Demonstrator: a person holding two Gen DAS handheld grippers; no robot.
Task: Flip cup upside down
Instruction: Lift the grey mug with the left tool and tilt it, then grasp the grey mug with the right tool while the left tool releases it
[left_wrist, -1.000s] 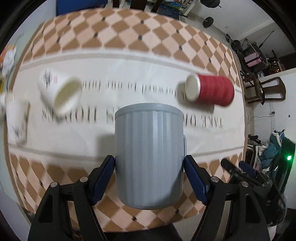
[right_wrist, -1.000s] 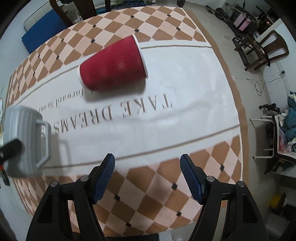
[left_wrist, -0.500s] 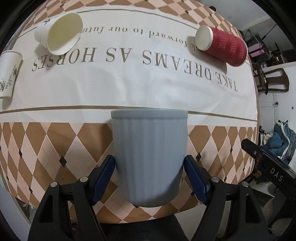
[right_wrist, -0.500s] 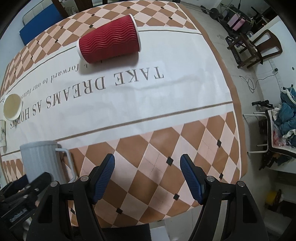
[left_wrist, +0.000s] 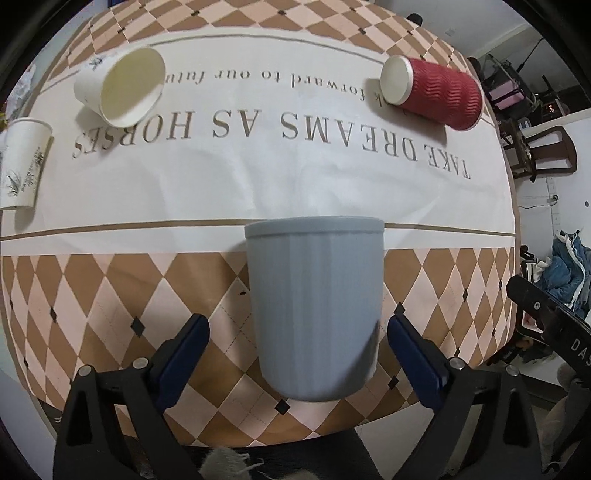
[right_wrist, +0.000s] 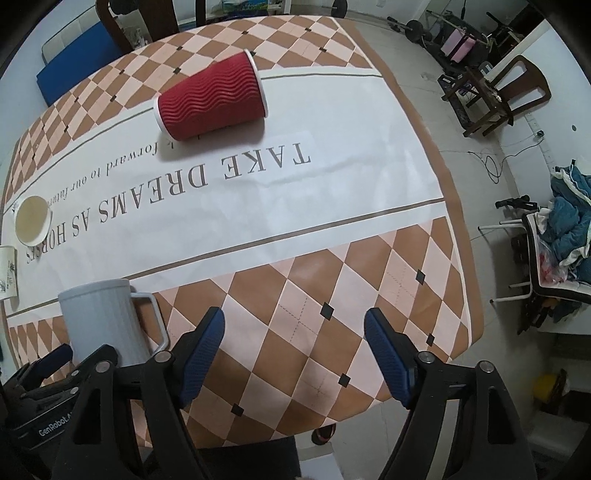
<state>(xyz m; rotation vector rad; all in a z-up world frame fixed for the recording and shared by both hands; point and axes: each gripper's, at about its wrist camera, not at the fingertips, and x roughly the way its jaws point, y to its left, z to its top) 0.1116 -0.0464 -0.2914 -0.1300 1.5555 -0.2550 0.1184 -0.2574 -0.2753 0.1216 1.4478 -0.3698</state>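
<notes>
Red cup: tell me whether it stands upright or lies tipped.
Tipped: the red cup lies on its side on the tablecloth.

Matt grey ribbed plastic on the mug (left_wrist: 314, 314), smooth-looking. The red cup (right_wrist: 212, 98) shows wavy corrugated paper; the white cups (left_wrist: 118, 88) plain smooth paper. The tablecloth (right_wrist: 314, 280) looks like smooth, softly creased cloth.

Mug (left_wrist: 314, 310) upright on table (left_wrist: 92, 295), near edge, between left gripper (left_wrist: 297, 354) fingers, untouched. Ribbed cup (left_wrist: 436, 94) on side, far right. Paper cup (left_wrist: 122, 86) on side, far left; second paper cup (left_wrist: 24, 162) beside it, at left edge. Right gripper (right_wrist: 293, 356) right of mug.
</notes>
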